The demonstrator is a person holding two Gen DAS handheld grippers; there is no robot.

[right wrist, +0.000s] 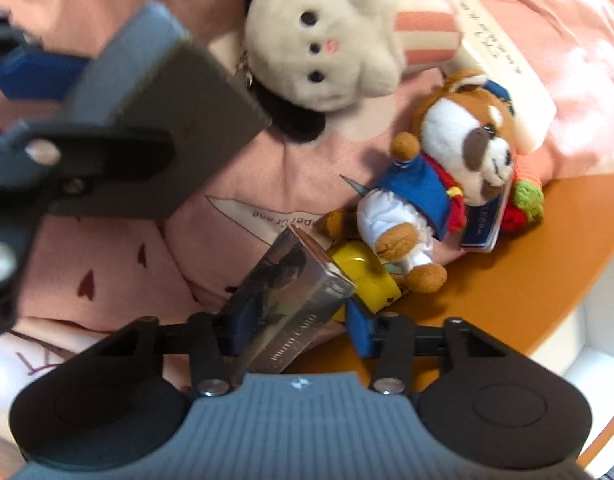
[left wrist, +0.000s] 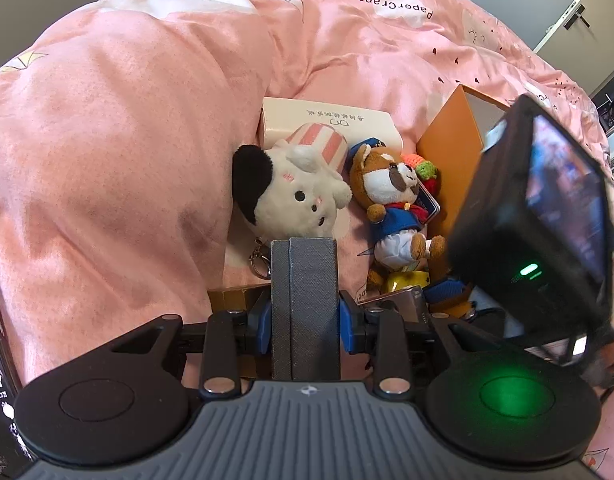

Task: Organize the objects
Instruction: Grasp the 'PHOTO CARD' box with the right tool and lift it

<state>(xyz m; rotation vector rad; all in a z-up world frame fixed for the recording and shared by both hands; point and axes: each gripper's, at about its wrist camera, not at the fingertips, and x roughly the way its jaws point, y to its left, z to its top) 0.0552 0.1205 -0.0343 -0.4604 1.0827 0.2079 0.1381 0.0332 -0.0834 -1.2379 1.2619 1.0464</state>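
Right gripper (right wrist: 295,336) fingers part-open astride the photo-card box (right wrist: 291,304) — grip unclear — left gripper (left wrist: 305,276) shut, empty.

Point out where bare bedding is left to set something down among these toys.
Free: pink duvet between the cream plush rabbit, the photo-card box and left gripper. Crowded: brown plush dog, yellow toy and orange box lie packed together.

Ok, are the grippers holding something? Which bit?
Left gripper: shut, nothing held. Right gripper: the photo card box has its short end between the jaws; a firm grip cannot be told.
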